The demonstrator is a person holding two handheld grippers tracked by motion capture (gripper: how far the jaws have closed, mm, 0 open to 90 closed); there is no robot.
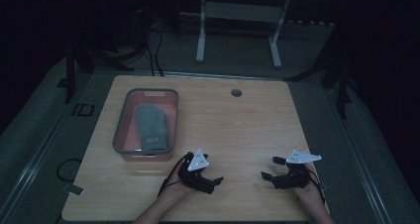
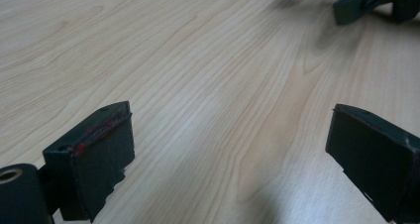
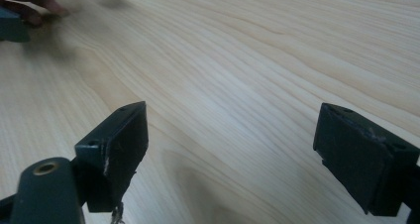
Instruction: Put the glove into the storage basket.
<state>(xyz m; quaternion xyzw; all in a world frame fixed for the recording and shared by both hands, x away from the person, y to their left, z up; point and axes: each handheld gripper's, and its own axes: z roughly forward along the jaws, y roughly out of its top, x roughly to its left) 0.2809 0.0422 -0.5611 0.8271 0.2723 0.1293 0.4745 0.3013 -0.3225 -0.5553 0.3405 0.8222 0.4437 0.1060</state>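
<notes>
Two grippers rest low near the bottom edge of the table, the left gripper at lower centre and the right gripper to its right, both with jaws spread wide and holding nothing. In each gripper view there is bare wood grain between the black jaws. The nearest thing is a grey mitten, lying flat inside a tray at the left of the frame, just above and left of the left gripper.

The likeliest trouble is the tray wall: coming in low from the near side, the left jaws could knock the rim and shove or tip the tray. The mitten is soft and lies flat on the tray floor, so a shallow pinch may catch only a fold that slips out on lifting. The room is dim, which makes depth hard to judge. The right gripper sits well apart from the tray; reaching across could tangle its cable with the left arm.
</notes>
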